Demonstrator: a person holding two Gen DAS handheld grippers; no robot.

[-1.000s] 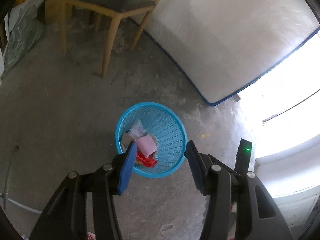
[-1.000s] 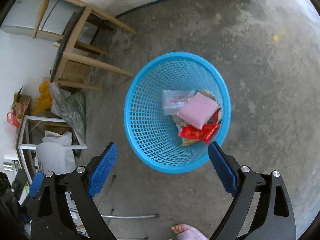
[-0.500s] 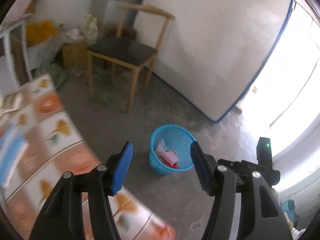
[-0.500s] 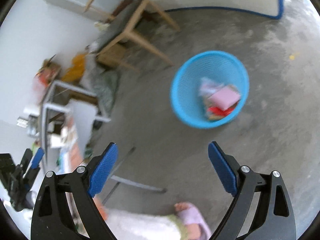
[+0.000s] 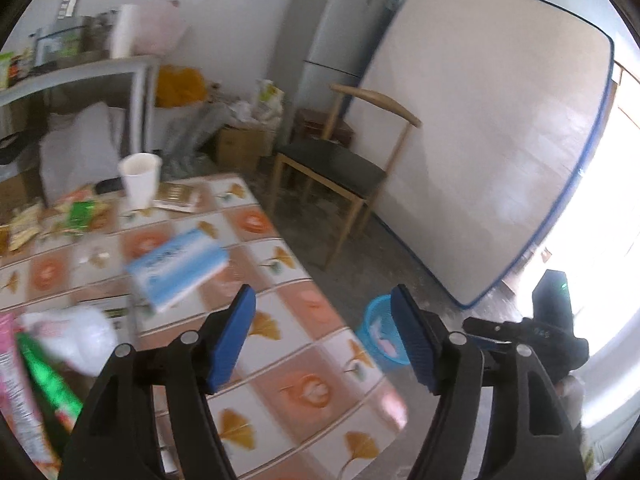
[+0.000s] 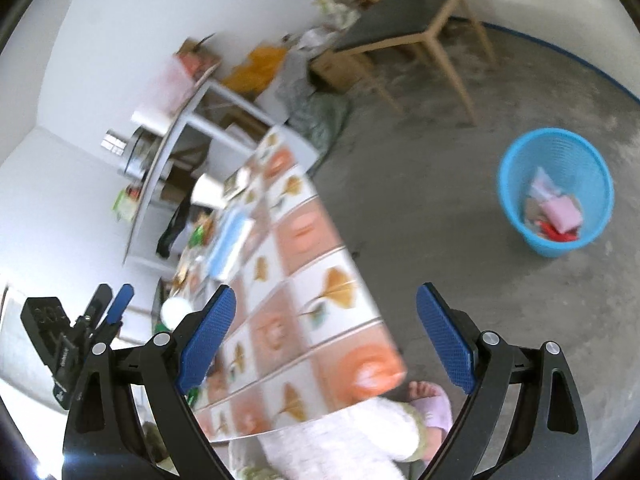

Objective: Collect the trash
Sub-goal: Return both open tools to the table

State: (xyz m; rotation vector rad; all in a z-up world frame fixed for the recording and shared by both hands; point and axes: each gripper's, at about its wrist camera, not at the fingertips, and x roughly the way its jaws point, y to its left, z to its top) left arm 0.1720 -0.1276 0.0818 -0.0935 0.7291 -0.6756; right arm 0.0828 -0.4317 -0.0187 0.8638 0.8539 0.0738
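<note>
A blue mesh waste basket (image 6: 556, 192) stands on the concrete floor with wrappers inside; it also shows in the left wrist view (image 5: 380, 338), beyond the table's edge. My left gripper (image 5: 324, 340) is open and empty above the patterned table (image 5: 280, 368). My right gripper (image 6: 322, 338) is open and empty, over the table's edge (image 6: 320, 320). On the table lie a blue tissue pack (image 5: 178, 268), a white paper cup (image 5: 140, 180), green and yellow wrappers (image 5: 80, 212), a crumpled white bag (image 5: 76, 336) and a pink-green packet (image 5: 24, 392).
A wooden chair (image 5: 340, 164) stands by a leaning mattress (image 5: 492, 140), with a fridge (image 5: 340, 32) behind. A white shelf (image 5: 80, 76) and boxes clutter the far left. The person's slippered foot (image 6: 432, 404) is beside the table.
Both grippers have swung up and away from the basket toward the table, staying open and empty. The basket is now far off on the floor.
</note>
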